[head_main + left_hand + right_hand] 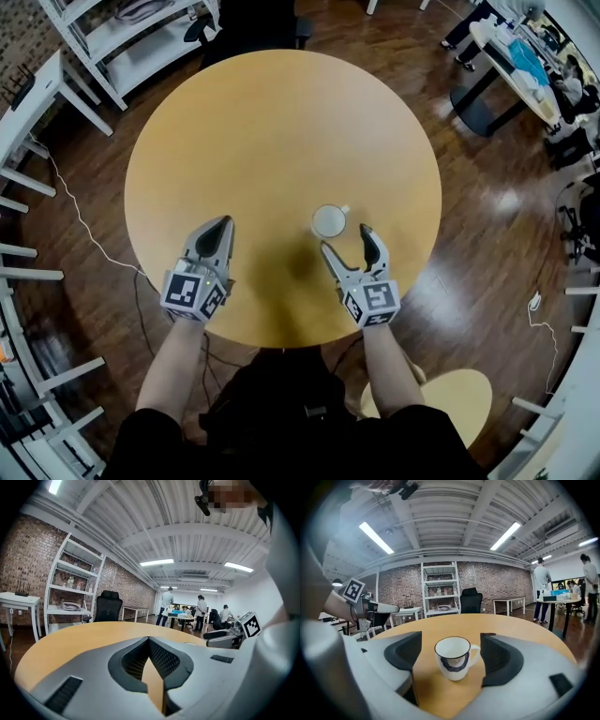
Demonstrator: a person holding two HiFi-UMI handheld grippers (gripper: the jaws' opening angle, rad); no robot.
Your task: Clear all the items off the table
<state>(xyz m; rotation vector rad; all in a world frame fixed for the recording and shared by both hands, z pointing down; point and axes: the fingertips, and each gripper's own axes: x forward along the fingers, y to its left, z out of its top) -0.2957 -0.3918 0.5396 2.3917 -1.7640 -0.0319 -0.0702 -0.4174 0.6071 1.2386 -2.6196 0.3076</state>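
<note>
The left gripper (pixel 221 227) was pressed together and empty, over the left side of the round table (pixel 281 122); the right gripper (pixel 347 240) stood spread, with the white mug (pixel 329 221) just ahead of its tips, not yet gripped; I saw only this mug on the table, so the task seemed nearly finished; no brand or readable writing showed, only square markers (pixel 370 300) on the grippers.

The head view looks steeply down from above on the whole round table (pixel 281 141). Both gripper views sit low and close over the tabletop, facing roughly level across it toward the room. Head and right gripper views share the mug (pixel 329 221).
</note>
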